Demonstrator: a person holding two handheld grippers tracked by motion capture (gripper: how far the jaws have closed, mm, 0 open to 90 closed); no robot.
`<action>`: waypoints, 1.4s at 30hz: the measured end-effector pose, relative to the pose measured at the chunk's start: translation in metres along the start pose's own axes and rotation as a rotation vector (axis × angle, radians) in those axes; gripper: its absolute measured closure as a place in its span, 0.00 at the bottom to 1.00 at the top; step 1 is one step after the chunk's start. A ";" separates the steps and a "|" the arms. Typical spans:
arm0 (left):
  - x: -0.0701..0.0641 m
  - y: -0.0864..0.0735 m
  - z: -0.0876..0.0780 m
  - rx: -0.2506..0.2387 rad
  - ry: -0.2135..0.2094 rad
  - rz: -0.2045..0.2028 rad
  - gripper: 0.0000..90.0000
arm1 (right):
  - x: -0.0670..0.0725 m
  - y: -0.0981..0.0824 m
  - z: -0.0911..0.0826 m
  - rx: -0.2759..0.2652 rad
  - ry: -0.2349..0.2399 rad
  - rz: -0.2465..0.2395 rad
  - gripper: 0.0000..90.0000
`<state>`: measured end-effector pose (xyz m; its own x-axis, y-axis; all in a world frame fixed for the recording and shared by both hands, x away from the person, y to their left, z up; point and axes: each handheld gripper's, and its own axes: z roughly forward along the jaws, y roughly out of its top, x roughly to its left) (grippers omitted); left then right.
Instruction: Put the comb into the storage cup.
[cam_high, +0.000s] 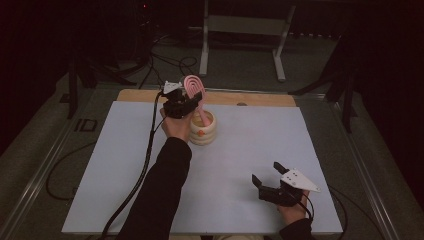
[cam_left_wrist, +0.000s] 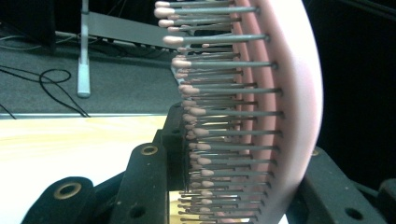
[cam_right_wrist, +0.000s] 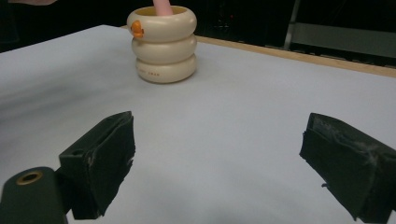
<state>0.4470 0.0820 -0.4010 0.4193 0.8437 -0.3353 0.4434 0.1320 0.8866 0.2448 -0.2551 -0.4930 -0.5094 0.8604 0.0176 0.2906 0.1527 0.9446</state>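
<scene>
A pink hairbrush (cam_high: 194, 85) stands tilted with its handle down inside a cream ringed cup (cam_high: 203, 131) at the back middle of the white table cover. My left gripper (cam_high: 192, 97) is shut on the brush head. In the left gripper view the pink hairbrush (cam_left_wrist: 289, 93) sits between the black jaws, its grey bristles pointing at the left jaw, and the left gripper (cam_left_wrist: 238, 182) closes around it. My right gripper (cam_high: 267, 172) rests open near the front right with nothing between its jaws. In the right gripper view the right gripper (cam_right_wrist: 217, 154) faces the cup (cam_right_wrist: 163, 44).
The white cover (cam_high: 240, 150) spans most of the table, with a bare wooden strip (cam_high: 250, 98) along the far edge. A metal stand (cam_high: 205, 45) and cables (cam_high: 165, 62) lie on the floor behind. The cup carries a small orange mark (cam_right_wrist: 136, 29).
</scene>
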 end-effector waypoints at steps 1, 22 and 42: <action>0.000 0.000 0.000 0.002 -0.001 0.001 0.72 | 0.000 0.000 0.000 0.000 0.000 0.001 0.10; 0.005 -0.009 0.001 0.011 0.005 -0.021 0.72 | 0.000 0.000 0.000 -0.002 -0.002 0.002 0.10; 0.005 -0.015 0.003 0.028 0.007 -0.017 0.72 | 0.000 0.000 0.000 -0.002 -0.002 0.000 0.10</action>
<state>0.4453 0.0828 -0.4170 0.4061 0.8450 -0.3479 0.4727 0.1316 0.8714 0.2444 -0.2553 -0.4928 -0.5077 0.8613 0.0169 0.2890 0.1517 0.9452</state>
